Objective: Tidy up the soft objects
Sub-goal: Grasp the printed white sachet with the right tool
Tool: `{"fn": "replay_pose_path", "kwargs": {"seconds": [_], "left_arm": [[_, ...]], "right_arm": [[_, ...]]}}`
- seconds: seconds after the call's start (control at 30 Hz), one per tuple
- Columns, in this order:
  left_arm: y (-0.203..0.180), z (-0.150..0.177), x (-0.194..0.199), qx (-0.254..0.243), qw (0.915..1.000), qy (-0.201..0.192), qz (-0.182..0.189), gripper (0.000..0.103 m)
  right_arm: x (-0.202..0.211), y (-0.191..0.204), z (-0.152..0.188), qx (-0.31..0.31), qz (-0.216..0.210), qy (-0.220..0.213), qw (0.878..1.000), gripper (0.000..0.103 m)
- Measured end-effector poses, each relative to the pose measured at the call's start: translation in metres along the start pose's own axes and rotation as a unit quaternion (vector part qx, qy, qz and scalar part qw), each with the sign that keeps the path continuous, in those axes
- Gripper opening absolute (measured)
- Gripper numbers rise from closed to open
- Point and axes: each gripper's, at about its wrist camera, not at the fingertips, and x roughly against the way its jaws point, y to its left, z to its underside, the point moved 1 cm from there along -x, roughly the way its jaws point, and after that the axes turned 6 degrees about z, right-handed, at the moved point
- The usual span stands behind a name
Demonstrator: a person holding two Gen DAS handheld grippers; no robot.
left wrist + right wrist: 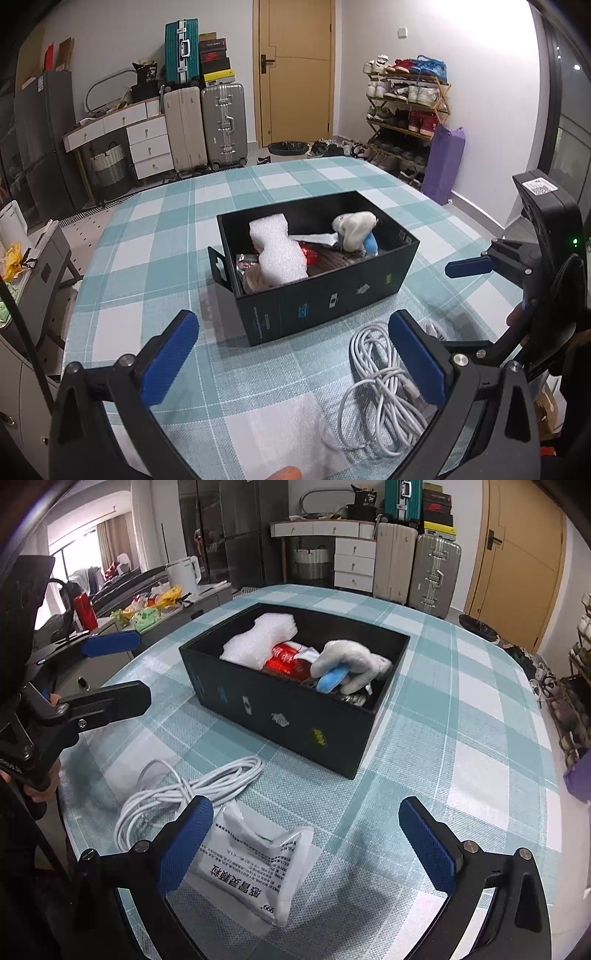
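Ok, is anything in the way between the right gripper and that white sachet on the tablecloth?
Nothing visible. The right gripper is open, with the white sachet lying right between its fingers; the white cable sits off to the left.

A table (pixel 461 709) under a teal-and-white checked cloth fills the middle of both views. An open black box (pixel 280 716) stands directly on it near the centre of the frame. In the right wrist view a coiled white cable (pixel 173 794) lies at lower left, just beside a white printed sachet (pixel 255 871) at bottom centre; in the left wrist view a translucent plastic sheet (pixel 291 435) lies flat at the bottom, touching the cable.
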Motion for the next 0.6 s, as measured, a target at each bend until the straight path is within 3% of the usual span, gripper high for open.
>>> {"fn": "replay_pose_path", "kwargs": {"seconds": [0.3,0.6], "left_arm": [[0.010,0.001,-0.004,0.021,0.9998,0.001,-0.001,0.103],[0.010,0.003,-0.007,0.020,0.9998,0.007,0.005,0.103]], "right_arm": [[-0.019,0.014,0.006,0.018,-0.008,0.046,0.999,0.102],[-0.029,0.030,0.008,0.041,-0.006,0.052,0.998,0.102]]}}
